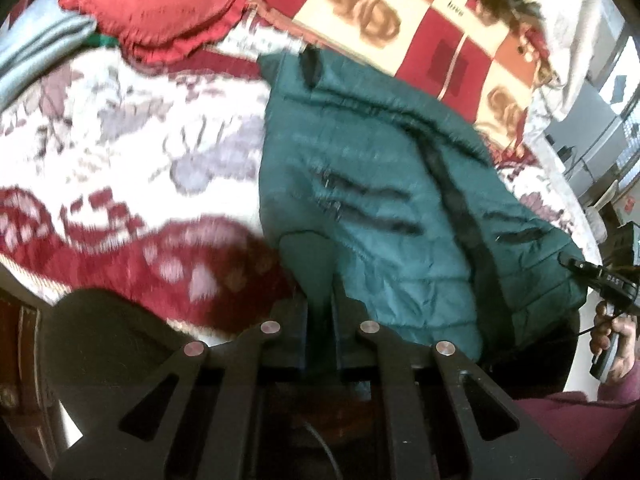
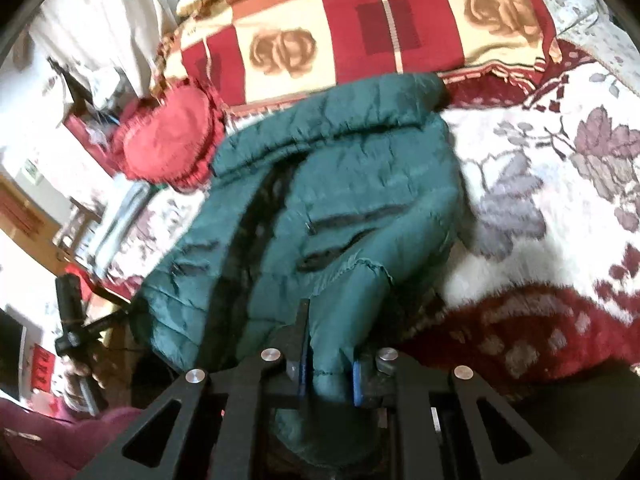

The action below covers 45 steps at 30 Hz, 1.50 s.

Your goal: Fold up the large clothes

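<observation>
Green puffer jacket [image 2: 320, 208] bunched inside right claw [image 2: 328, 376].

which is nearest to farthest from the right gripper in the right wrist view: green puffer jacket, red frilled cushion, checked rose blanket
1. Green puffer jacket: its cuff is clamped in the right gripper.
2. Red frilled cushion: up and left, beside the jacket's collar.
3. Checked rose blanket: across the top, beyond the jacket and cushion.

Plenty of open bedspread [image 1: 120, 140] left of the green jacket [image 1: 380, 200]; a red frilly cushion [image 1: 160, 4] and patchwork blanket [image 1: 400, 12] crowd the far side.
</observation>
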{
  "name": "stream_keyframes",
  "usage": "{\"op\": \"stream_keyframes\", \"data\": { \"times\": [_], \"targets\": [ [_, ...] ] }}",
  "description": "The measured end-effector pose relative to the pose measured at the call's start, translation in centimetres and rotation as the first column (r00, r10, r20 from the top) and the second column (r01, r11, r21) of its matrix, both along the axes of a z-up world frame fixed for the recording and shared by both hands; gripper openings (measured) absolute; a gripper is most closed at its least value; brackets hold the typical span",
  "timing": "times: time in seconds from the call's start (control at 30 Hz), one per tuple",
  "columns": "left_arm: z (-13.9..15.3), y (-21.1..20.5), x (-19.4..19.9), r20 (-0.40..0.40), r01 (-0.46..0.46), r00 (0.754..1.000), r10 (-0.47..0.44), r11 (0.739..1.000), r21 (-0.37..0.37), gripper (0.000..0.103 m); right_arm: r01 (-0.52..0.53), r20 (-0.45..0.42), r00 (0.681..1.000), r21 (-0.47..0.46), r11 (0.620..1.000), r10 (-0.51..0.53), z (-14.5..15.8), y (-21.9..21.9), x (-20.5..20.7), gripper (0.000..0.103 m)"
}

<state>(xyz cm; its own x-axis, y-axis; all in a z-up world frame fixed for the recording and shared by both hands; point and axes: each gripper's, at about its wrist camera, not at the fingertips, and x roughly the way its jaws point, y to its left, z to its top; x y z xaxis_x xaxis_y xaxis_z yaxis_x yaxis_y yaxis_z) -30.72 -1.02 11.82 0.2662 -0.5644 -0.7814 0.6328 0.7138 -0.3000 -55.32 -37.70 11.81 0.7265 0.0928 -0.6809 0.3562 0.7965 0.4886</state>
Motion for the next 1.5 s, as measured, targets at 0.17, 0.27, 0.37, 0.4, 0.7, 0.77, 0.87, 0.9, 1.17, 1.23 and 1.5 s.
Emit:
{"op": "stream_keyframes", "data": {
  "times": [0.17,0.27,0.37,0.4,0.7,0.77,0.87,0.9,1.17,1.23,1.5],
  "targets": [
    [2.4,-0.8,0.7,0.052,0.003,0.999,0.0,0.999,-0.049,0.008,0.012,0.059,0.998,0.021,1.0,-0.014,1.5,-0.9,0.5,0.014],
    [3.6,-1.2,1.5,0.075,-0.007,0.997,0.012,0.997,-0.076,0.008,0.021,0.082,0.996,0.008,1.0,-0.022,2.4,-1.4,1.1,0.014],
    [4.5,-1.7,2.0,0.106,-0.014,0.994,0.023,0.996,-0.084,0.008,0.02,0.097,0.995,-0.011,1.0,-0.019,3.5,-1.7,1.8,0.014],
    [4.8,-1.9,2.2,0.114,-0.015,0.993,0.025,0.996,-0.087,0.008,0.018,0.104,0.994,-0.019,1.0,-0.016,3.9,-1.8,2.1,0.014],
    [7.6,-3.3,4.8,0.175,-0.043,0.982,0.067,0.99,-0.135,0.008,0.05,0.176,0.984,-0.058,0.997,-0.039,6.9,-3.9,4.9,0.014],
    [8.2,-3.6,5.5,0.181,-0.051,0.98,0.078,0.988,-0.147,0.008,0.059,0.186,0.981,-0.065,0.996,-0.046,7.4,-4.4,5.5,0.014],
    [9.0,-4.5,6.7,0.189,-0.061,0.978,0.092,0.985,-0.161,0.008,0.075,0.198,0.978,-0.067,0.995,-0.06,8.0,-5.5,6.5,0.014],
    [9.2,-4.8,7.1,0.195,-0.065,0.976,0.097,0.984,-0.163,0.008,0.08,0.199,0.978,-0.07,0.994,-0.065,8.2,-5.9,7.0,0.014],
    [10.3,-7.6,10.6,0.217,-0.1,0.967,0.135,0.981,-0.165,0.008,0.135,0.189,0.975,-0.079,0.988,-0.118,8.9,-9.2,10.7,0.014],
    [10.2,-8.3,11.6,0.216,-0.115,0.965,0.149,0.98,-0.16,0.008,0.148,0.178,0.976,-0.096,0.984,-0.129,9.1,-10.0,11.9,0.014],
    [9.3,-11.3,14.8,0.217,-0.152,0.96,0.177,0.98,-0.125,0.008,0.181,0.122,0.978,-0.105,0.978,-0.168,7.8,-13.0,16.5,0.014]
  ]
}}
